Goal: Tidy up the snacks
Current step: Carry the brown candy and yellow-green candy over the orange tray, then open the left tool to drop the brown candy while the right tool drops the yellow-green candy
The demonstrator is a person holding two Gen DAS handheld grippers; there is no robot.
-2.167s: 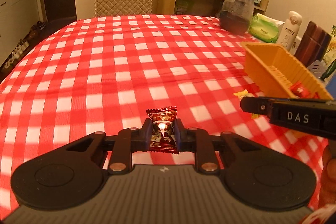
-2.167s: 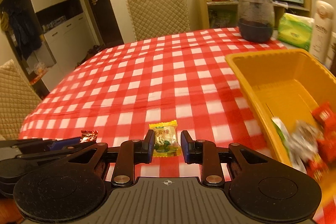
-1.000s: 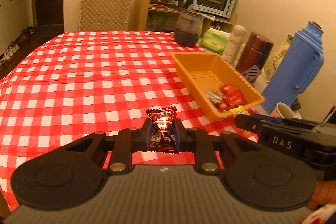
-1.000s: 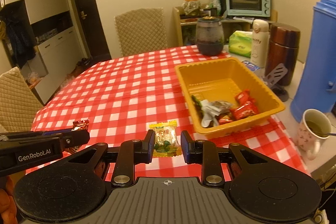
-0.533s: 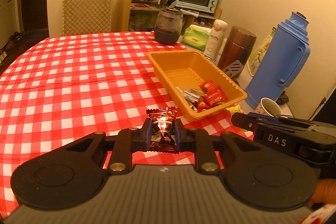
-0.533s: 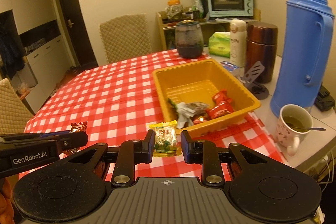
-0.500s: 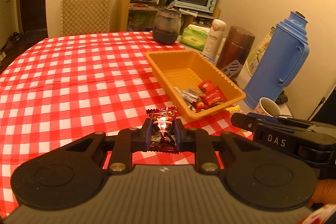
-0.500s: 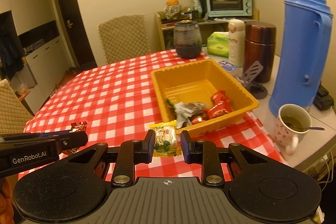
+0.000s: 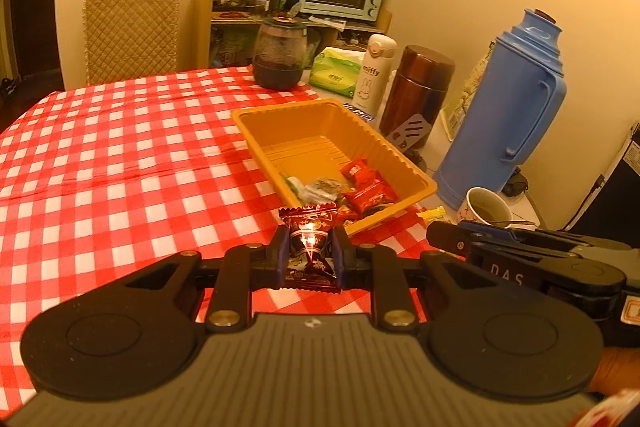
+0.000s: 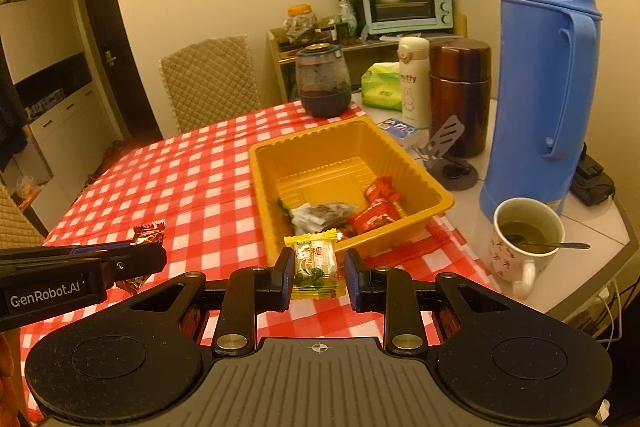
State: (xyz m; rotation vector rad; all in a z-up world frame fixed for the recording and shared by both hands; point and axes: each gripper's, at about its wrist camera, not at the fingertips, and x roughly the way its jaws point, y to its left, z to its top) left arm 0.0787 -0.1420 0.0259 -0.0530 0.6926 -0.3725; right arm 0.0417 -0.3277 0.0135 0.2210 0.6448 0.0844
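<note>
My left gripper [image 9: 308, 255] is shut on a dark red wrapped candy [image 9: 309, 247], held above the checked tablecloth in front of the yellow tray [image 9: 416, 183]. My right gripper [image 10: 316, 277] is shut on a yellow-green wrapped candy [image 10: 316, 265], held just short of the tray's near rim [image 10: 400, 223]. The tray holds several wrapped snacks [image 10: 376, 207], red ones and a pale one. The left gripper shows at the left of the right wrist view [image 10: 136, 259]; the right gripper shows at the right of the left wrist view [image 9: 440, 231].
A blue thermos [image 10: 544, 83], a brown flask [image 10: 460, 95], a white bottle [image 10: 412, 83] and a mug of tea with a spoon [image 10: 524, 235] stand right of the tray. A dark jar [image 10: 323, 83] stands behind it. A chair [image 10: 208, 83] is at the far table edge.
Both grippers have drawn back and up from the table with their candies, so the tray now sits farther ahead. The grips have not changed.
</note>
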